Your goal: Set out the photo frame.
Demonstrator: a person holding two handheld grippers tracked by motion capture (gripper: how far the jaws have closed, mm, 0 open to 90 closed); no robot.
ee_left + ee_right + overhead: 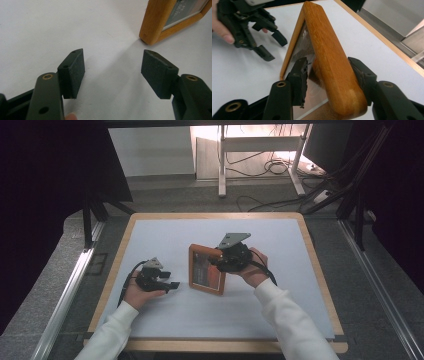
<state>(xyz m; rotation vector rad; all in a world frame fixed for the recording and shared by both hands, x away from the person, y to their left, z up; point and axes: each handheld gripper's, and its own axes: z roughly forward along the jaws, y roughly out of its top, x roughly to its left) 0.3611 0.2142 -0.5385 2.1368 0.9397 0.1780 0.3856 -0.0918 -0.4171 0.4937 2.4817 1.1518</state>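
Centre of the high view: rigid, glass-fronted orange wooden picture frame (206, 269), fragile; grip its wooden edge. Right gripper (329, 75) straddles that edge, the left pad apart from it; left gripper (112, 71) gapes, holding nothing.

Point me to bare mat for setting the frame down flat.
Free: the far strip of the white mat behind the picture frame, the near strip before both sleeves, and the right side toward the wooden edge. Crowded: mid-mat, where the left gripper sits close beside the frame.

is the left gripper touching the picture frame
Apart. The left gripper view shows the left gripper open, with bare table between its pads and the picture frame.
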